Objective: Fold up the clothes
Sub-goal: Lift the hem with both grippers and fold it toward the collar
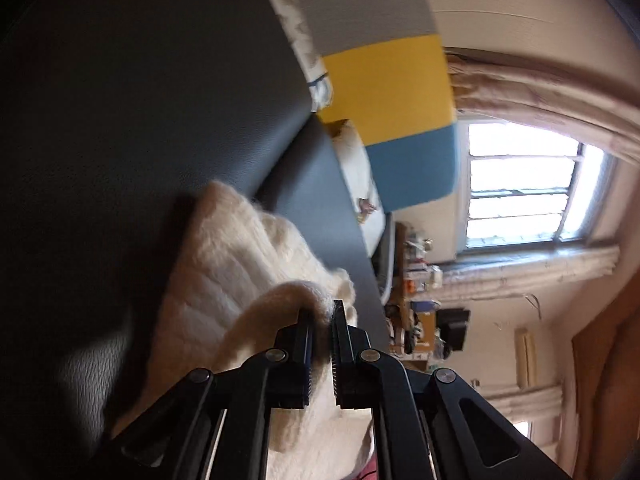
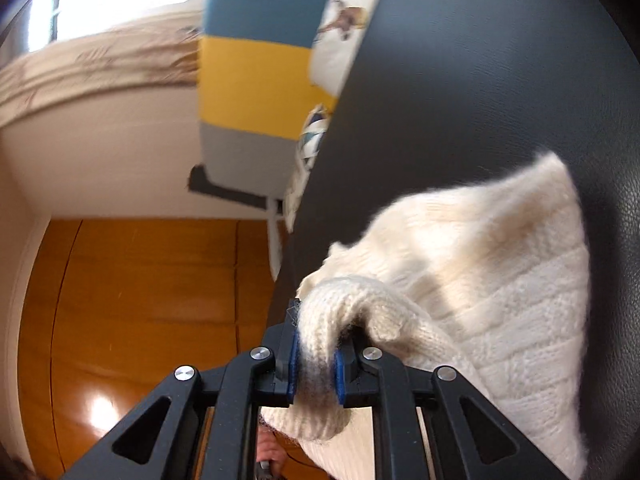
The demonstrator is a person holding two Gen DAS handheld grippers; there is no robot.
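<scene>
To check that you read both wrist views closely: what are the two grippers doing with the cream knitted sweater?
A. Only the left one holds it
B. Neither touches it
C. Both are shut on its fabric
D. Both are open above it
C: the left gripper and the right gripper each pinch a fold of the sweater.

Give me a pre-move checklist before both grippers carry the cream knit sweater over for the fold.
1. Left gripper shut on the cream knit sweater: ok.
2. Right gripper shut on a thick bunch of knit: ok.
3. Far part of the sweater resting on the dark leather-look surface: ok.
4. Which edges are held, hem or shoulders: cannot tell.
5. Fabric evenly taut between the grippers: cannot tell.
</scene>
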